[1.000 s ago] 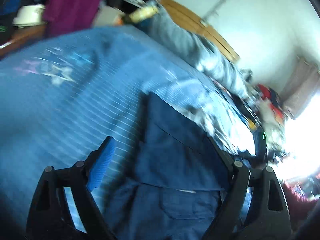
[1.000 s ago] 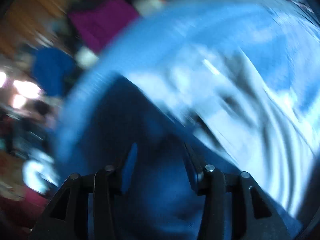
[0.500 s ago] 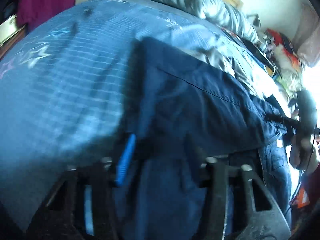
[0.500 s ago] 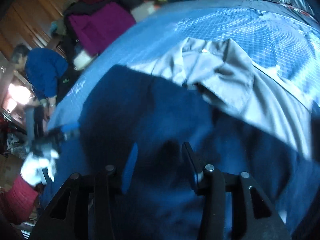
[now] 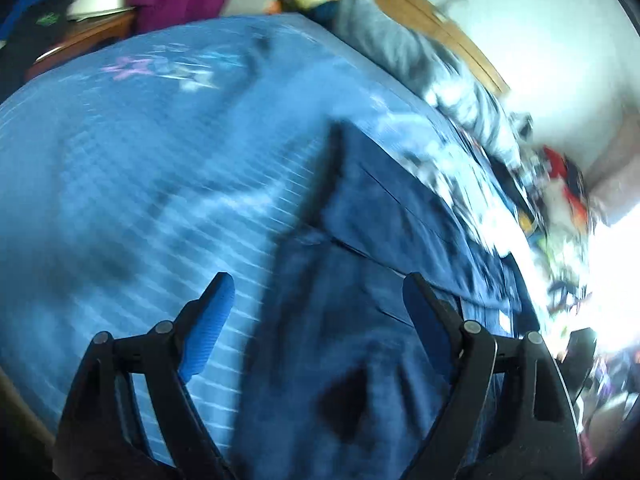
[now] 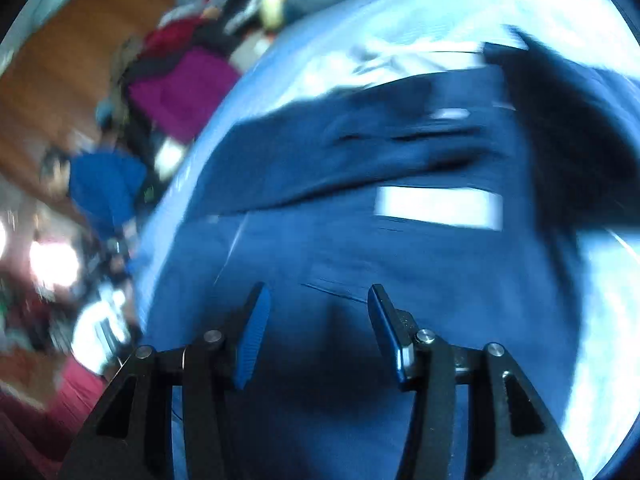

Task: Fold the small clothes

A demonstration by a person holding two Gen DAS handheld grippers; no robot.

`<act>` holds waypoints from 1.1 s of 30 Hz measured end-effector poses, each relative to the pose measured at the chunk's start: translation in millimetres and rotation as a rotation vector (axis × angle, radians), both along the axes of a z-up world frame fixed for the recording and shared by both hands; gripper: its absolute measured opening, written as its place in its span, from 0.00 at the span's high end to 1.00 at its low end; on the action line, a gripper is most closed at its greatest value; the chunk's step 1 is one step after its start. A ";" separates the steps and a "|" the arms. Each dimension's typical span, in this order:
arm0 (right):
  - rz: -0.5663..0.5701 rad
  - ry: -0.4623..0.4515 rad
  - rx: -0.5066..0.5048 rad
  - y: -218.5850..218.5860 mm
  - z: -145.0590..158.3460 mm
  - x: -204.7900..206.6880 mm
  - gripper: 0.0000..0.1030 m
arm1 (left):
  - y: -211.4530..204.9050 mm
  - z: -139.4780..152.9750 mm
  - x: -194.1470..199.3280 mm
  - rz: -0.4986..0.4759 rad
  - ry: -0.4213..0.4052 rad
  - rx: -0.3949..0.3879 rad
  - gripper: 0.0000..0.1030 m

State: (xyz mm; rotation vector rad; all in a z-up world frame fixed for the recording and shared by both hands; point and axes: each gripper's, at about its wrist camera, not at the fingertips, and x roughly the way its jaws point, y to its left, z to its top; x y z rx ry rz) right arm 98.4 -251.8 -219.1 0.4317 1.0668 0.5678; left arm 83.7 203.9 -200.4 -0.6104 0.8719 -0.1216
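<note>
Navy trousers (image 5: 360, 320) are seen spread on a blue quilted bedspread (image 5: 120, 200), a fold already laid across them and a white label (image 6: 438, 206) exposed on the inside. The left gripper (image 5: 316, 300) is held wide open above the garment's left edge, nothing between its blue pads. The right gripper (image 6: 316, 308) is parted less widely over the cloth; no fabric can be seen held, though blur leaves contact uncertain. The garment's long axis is judged to run away from both grippers, toward a grey shirt (image 6: 400, 60) lying beyond it, so the near end is within equal reach of both. A cluttered bedroom is shown around the bed: a magenta garment (image 6: 188, 88), wooden panelling (image 6: 72, 48) and a person in blue (image 6: 104, 184).
</note>
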 end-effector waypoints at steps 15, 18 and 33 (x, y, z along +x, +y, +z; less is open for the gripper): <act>-0.845 -0.001 -0.007 -382.7 -4.5 9.0 0.44 | -159.2 -11.1 71.9 -0.246 0.077 0.084 0.02; -0.862 0.013 0.035 -406.0 -16.9 28.0 0.44 | -161.3 -11.0 70.5 -0.259 0.077 0.120 0.01; -0.773 -0.343 0.164 -396.5 124.8 40.4 0.81 | -155.1 -15.5 70.9 -0.227 0.050 0.011 0.03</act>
